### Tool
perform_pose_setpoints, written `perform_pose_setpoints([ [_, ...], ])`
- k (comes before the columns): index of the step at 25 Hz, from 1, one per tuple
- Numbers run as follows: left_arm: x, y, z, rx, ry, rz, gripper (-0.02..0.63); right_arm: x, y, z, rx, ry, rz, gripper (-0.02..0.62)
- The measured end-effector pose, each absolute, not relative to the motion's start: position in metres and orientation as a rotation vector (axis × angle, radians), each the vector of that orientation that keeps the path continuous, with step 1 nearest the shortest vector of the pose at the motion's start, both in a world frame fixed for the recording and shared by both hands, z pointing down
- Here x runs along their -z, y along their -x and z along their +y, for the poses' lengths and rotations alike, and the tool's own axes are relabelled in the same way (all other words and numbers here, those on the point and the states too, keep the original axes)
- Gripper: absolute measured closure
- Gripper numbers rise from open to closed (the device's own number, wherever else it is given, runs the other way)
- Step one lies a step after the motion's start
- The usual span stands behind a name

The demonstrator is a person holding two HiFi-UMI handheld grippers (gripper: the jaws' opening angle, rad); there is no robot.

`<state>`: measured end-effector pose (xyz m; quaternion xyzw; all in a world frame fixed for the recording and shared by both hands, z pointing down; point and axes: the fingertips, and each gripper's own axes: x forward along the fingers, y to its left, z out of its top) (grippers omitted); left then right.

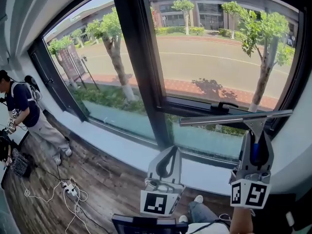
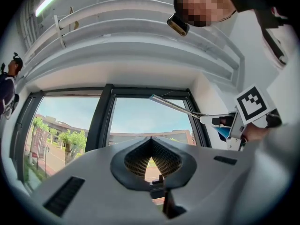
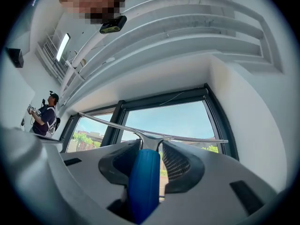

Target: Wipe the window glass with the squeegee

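Note:
The squeegee has a long metal blade and a blue handle. My right gripper is shut on that handle and holds the blade level in front of the lower edge of the right window pane. I cannot tell whether the blade touches the glass. In the right gripper view the blue handle fills the jaws and the blade spans the window. My left gripper hangs lower and to the left, shut with nothing in it. From the left gripper view, the blade slants across the pane.
A black mullion splits the two panes, and a black window handle sits just behind the blade. A white sill runs below. On the wooden floor lie a power strip with cables and a black bag. A person stands at far left.

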<state>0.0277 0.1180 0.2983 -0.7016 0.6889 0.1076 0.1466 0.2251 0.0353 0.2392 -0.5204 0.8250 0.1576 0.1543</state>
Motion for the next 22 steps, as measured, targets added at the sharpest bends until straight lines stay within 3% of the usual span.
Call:
perform_pose_setpoints([
  [7, -0.295, -0.014, 0.046, -0.318, 2.048, 1.959, 0.604, -0.239, -0.220, -0.031, -0.435, 1.535, 2.324, 0.446],
  [22, -0.287, -0.059, -0.113, -0.355, 2.210, 1.750, 0.604, -0.245, -0.265, -0.154, -0.412, 1.728, 2.193, 0.446],
])
